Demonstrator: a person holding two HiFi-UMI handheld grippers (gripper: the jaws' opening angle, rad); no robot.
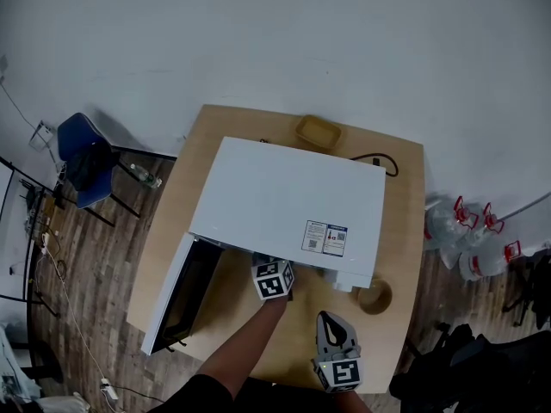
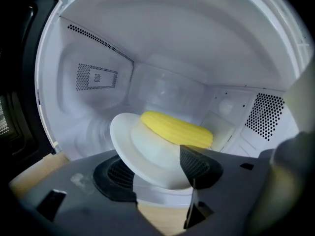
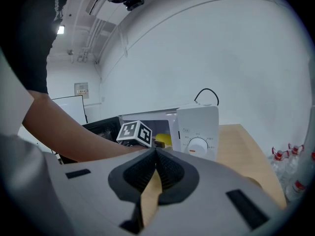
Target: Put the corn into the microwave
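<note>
Corn (image 2: pixel 176 130) sits on its plate (image 2: pixel 129 140) inside the microwave (image 2: pixel 172 48), my left gripper (image 2: pixel 156 170) open around the plate's rim, my right gripper (image 3: pixel 155 154) closed and empty, so I reckon releasing is in hand; next, back out cleanly and shut the door (image 1: pixel 176 295).

One microwave (image 1: pixel 284 205), one corn cob (image 2: pixel 177 129), one plate (image 2: pixel 129 137) — one blue chair (image 1: pixel 82 157).

- A light wooden table (image 1: pixel 405 231) stands against a white wall.
- A shallow yellowish tray (image 1: pixel 318 132) lies at its far edge, with a black cable (image 1: pixel 379 160) near it.
- A small round wooden bowl (image 1: pixel 374 297) sits toward the front right.
- A blue chair (image 1: pixel 83 157) stands on the plank floor (image 1: pixel 95 265), left.
- Red-capped plastic bottles (image 1: pixel 472 265) cluster on the floor, right.
</note>
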